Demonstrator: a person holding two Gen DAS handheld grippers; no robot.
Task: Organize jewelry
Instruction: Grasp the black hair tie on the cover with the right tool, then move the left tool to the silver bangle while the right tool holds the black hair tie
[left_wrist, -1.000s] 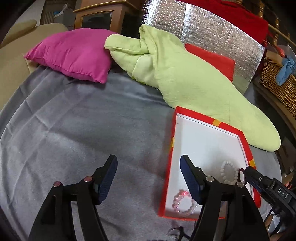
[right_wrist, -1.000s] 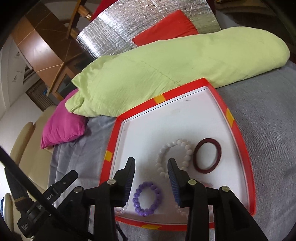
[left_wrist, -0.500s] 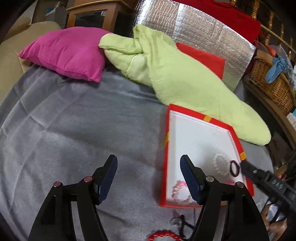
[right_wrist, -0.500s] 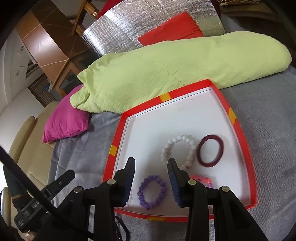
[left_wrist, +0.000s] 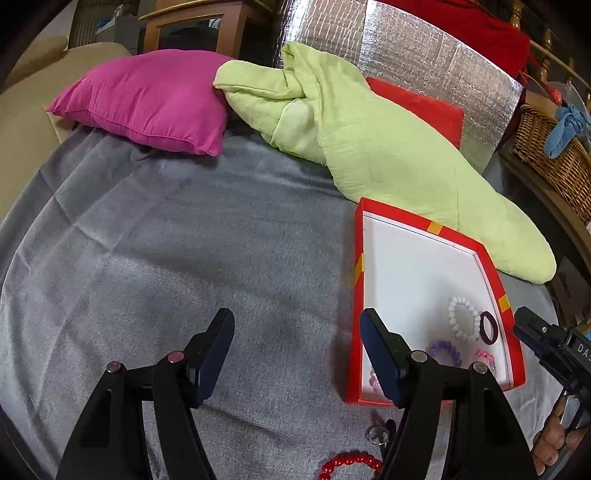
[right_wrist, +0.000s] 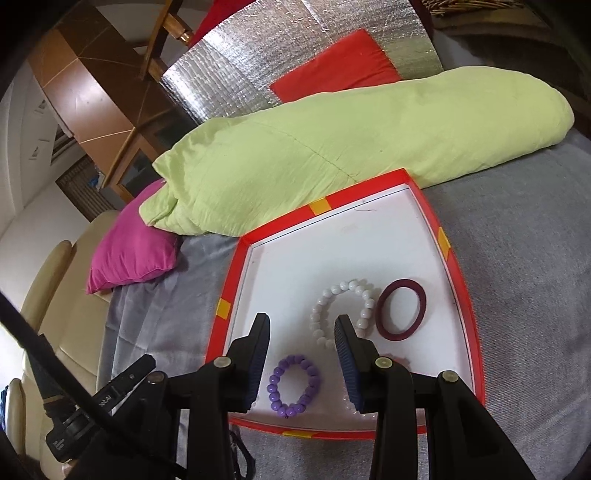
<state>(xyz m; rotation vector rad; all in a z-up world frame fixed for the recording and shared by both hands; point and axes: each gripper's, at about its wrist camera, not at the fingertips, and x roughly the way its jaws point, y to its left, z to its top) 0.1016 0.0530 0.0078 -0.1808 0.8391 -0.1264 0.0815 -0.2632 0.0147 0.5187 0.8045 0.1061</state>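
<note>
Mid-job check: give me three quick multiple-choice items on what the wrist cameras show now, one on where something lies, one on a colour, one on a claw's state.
1. Where does the red bead bracelet lie?
A. Inside the red tray
B. On the grey blanket, outside the tray
C. On the pink pillow

2. What colour is the bead bracelet seen between the right claw's fingers?
A. Purple
B. Green
C. Black

3. What state is the left claw in?
A. Shut on a bracelet
B. Shut on the tray's rim
C. Open, holding nothing

Answers:
1. B: it rests on the grey blanket, short of the red tray's near edge.
2. A: the purple bracelet lies on the tray's white floor, framed by the fingers but not gripped.
3. C: its fingers stand wide apart over bare blanket.
</note>
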